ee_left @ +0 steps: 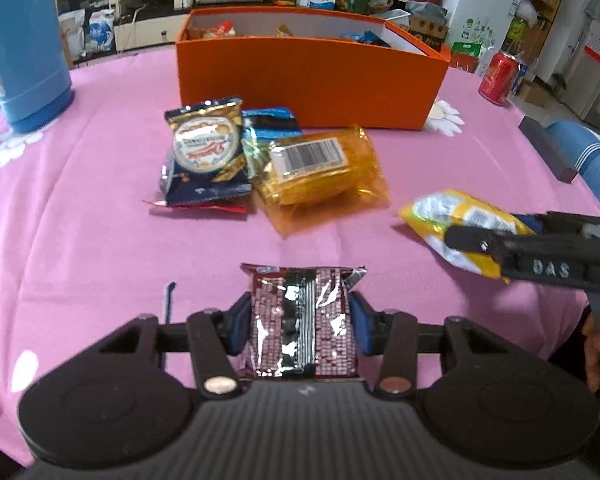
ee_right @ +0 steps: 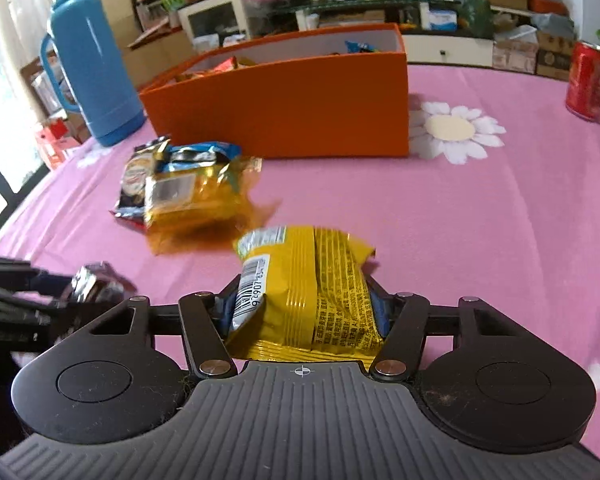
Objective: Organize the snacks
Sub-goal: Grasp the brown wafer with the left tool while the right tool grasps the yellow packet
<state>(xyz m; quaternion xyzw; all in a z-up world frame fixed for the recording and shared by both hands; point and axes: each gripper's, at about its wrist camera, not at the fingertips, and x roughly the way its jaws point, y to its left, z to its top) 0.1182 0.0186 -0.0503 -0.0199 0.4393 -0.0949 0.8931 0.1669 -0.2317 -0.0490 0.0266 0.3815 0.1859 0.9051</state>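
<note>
Box (ee_left: 312, 80) sits at the far side of the pink tablecloth (ee_left: 100, 208), orange, open-topped, some packets already visible inside; its long axis runs left to right across the scene. Both loads have to travel away from the near edge to reach it.

Left gripper (ee_left: 300, 326): blue pads pressed on both sides of a dark red foil packet (ee_left: 300, 320), clenched on it. Packet's long axis points straight ahead toward the box. Box lies directly beyond, with a loose pile between: a dark blue biscuit bag (ee_left: 206, 152) and an amber-wrapped pack (ee_left: 324, 168), both just in front of the box's near wall.

Right gripper (ee_right: 304, 304): grasping a yellow packet (ee_right: 304, 280), pads squeezing its sides, packet's long axis also pointing forward. From this view the box lies ahead and to the left, no clutter on the direct line.

Judgement: the left hand looks nearer to the box's middle but must lift over the pile; the right has the clearer run toward the box's right end. Red can (ee_right: 586, 80) stands far right, well apart from either path.
</note>
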